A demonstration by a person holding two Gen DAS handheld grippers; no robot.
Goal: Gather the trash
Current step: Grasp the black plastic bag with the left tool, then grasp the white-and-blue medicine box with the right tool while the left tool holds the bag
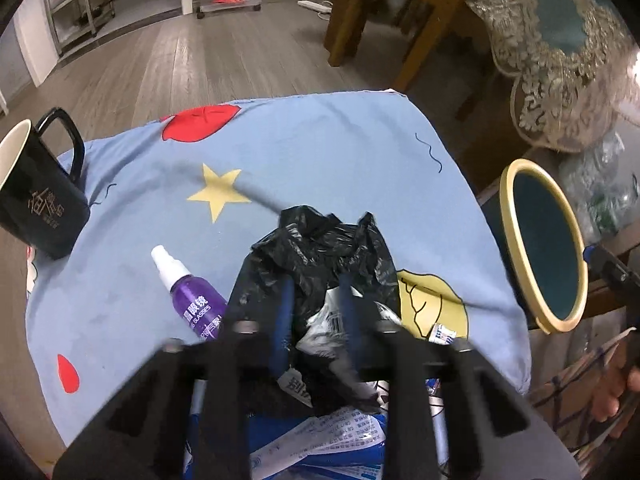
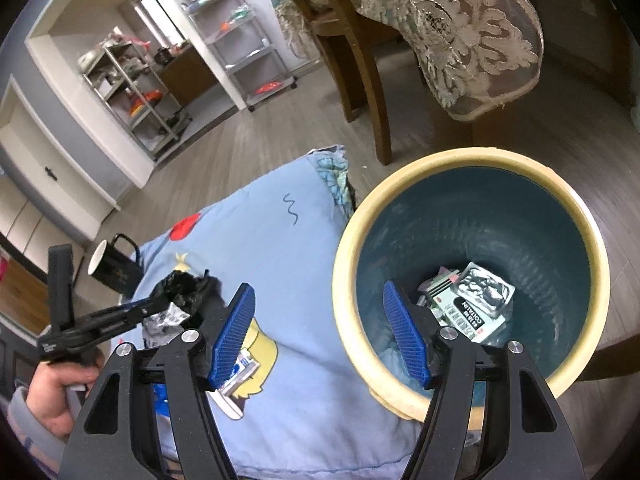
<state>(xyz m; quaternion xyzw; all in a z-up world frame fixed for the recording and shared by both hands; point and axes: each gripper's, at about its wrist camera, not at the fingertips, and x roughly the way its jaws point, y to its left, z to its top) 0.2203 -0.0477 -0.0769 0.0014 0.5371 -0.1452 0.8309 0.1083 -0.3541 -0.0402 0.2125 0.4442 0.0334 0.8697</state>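
A crumpled black plastic bag (image 1: 320,248) with a white printed wrapper (image 1: 332,324) tucked in it lies on the blue patterned cloth (image 1: 300,152). My left gripper (image 1: 318,310) is shut on this bundle, its blue pads pressing from both sides. The right wrist view shows the left gripper (image 2: 168,304) holding the black bag (image 2: 182,284) just over the cloth. My right gripper (image 2: 320,320) is open and empty, hovering between the cloth's edge and the cream-rimmed teal bin (image 2: 400,176). Several wrappers (image 2: 468,304) lie at the bin's bottom.
A black mug (image 1: 36,200) stands at the cloth's left edge, and a purple spray bottle (image 1: 192,296) lies beside the bag. Blue-and-white printed packets (image 1: 320,440) sit under my left gripper, and a small wrapper (image 2: 240,368) lies near the right one. Wooden chair legs (image 2: 376,80) stand behind the bin.
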